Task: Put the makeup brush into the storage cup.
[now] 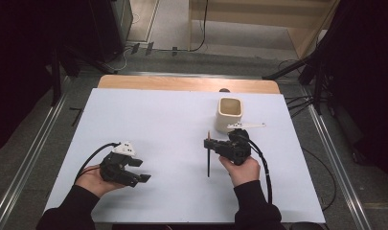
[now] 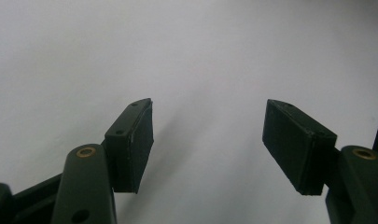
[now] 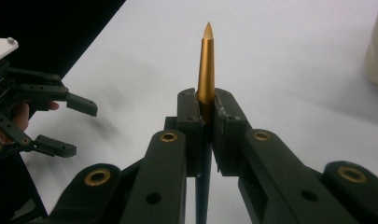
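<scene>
My right gripper (image 1: 209,143) is shut on a slim dark pen (image 1: 208,165) with a gold pointed end. In the high view the pen runs from near the cup down toward the table's front. The gold tip (image 3: 206,65) sticks out past the closed jaws (image 3: 206,93) in the right gripper view. A cream square cup (image 1: 229,114) stands upright just behind this gripper, and its edge (image 3: 377,51) shows at the far right. My left gripper (image 1: 142,170) rests at the front left, held in a hand. Its jaws are open (image 2: 208,102) over bare white surface, also seen open (image 3: 81,130) from the right gripper view.
A white sheet (image 1: 158,120) covers the table, with a wooden strip (image 1: 182,84) along the back edge. Black cables trail from both grippers toward the front. Dark stands and floor rails flank the table.
</scene>
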